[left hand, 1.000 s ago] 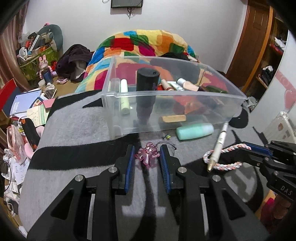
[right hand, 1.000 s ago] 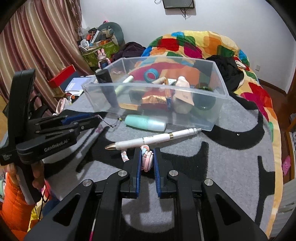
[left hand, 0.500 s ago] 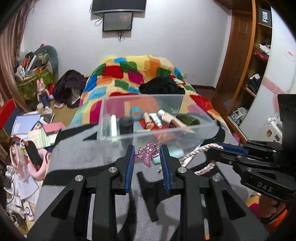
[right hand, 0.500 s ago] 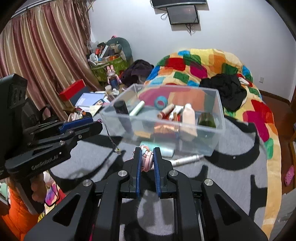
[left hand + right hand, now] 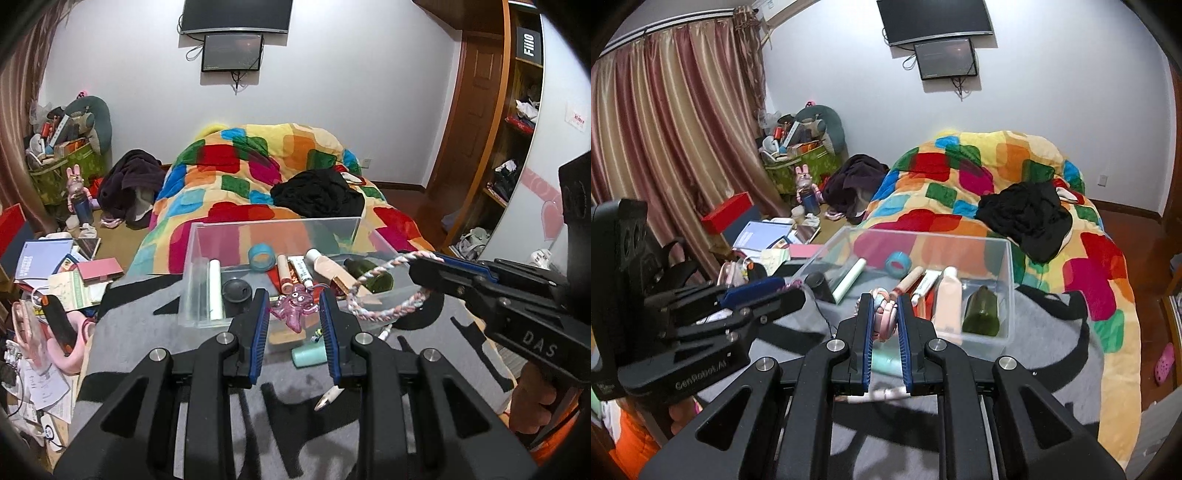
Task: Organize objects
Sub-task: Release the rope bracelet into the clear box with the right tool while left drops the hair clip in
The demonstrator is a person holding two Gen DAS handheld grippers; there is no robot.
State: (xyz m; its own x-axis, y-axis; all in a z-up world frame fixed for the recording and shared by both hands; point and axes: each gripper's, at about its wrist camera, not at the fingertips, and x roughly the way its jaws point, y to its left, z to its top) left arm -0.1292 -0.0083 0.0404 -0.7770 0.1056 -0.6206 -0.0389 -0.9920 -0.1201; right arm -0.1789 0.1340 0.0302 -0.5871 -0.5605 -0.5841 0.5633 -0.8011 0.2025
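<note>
My left gripper (image 5: pixel 293 310) is shut on a pink translucent figure charm (image 5: pixel 294 304) and holds it in the air in front of the clear plastic bin (image 5: pixel 273 225). My right gripper (image 5: pixel 884 317) is shut on a pink-and-white braided rope loop (image 5: pixel 883 314); the loop (image 5: pixel 384 288) hangs from it over the bin's right side in the left wrist view. The bin (image 5: pixel 923 236) holds several cosmetics tubes, a blue tape roll (image 5: pixel 261 256), a green bottle (image 5: pixel 981 310) and a black round lid (image 5: pixel 236 290).
A mint tube (image 5: pixel 308 354) and a white pen (image 5: pixel 328 395) lie on the grey-and-black blanket (image 5: pixel 147 325) in front of the bin. A colourful quilt (image 5: pixel 266 166) lies behind it. Books, papers and clutter (image 5: pixel 55 266) fill the floor at left.
Both grippers have risen from the blanket with their objects, the charm and the rope loop, and now hover higher, near the bin's front. The pen and mint tube stayed on the blanket.
</note>
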